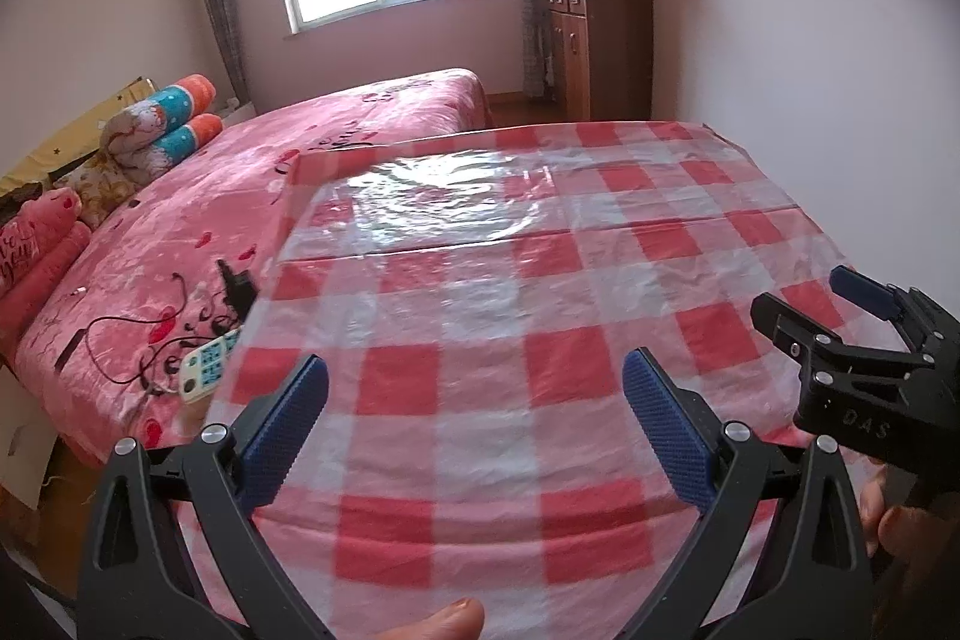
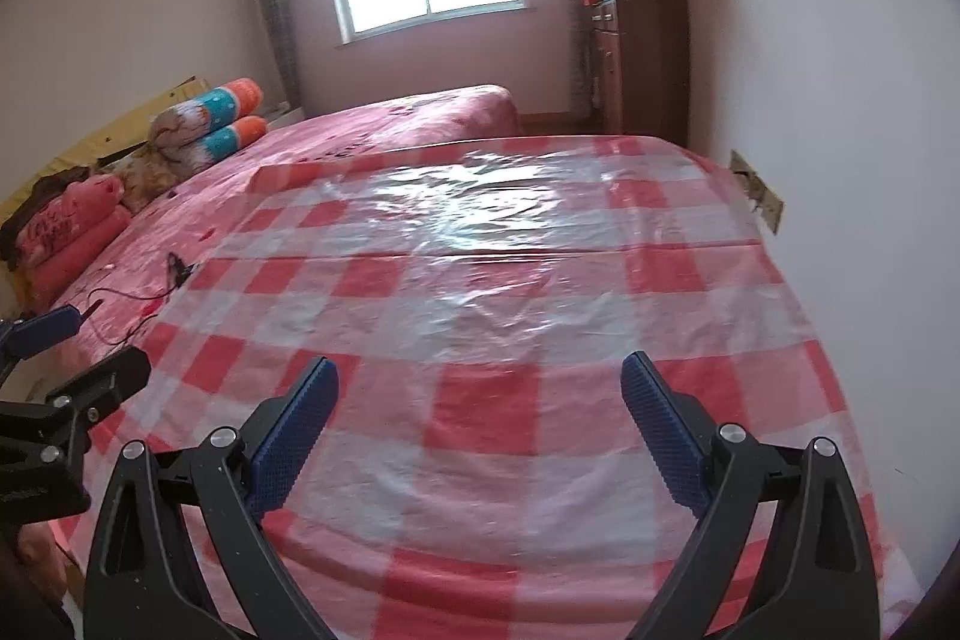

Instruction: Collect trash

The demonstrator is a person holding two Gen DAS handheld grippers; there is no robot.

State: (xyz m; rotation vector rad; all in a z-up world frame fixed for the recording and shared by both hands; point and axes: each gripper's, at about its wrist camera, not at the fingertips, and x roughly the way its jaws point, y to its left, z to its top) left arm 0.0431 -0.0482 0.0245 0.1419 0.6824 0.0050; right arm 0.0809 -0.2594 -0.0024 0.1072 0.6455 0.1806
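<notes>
Both the left tool (image 1: 474, 424) and the right tool (image 2: 480, 430) hover released, ribbed blue pads spread, over the glossy red-checked plastic tabletop (image 1: 480, 280). No trash shows on the tabletop; a pink satin bed (image 1: 180, 244) lies left of it.

No trash in view, red-and-white checked plastic tablecloth (image 1: 492, 316) glossy, wrinkled, bare

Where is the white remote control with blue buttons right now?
In the left wrist view, the white remote control with blue buttons lies on the pink bedspread, left of the red-and-white checked tablecloth, beside a black cable.
</notes>
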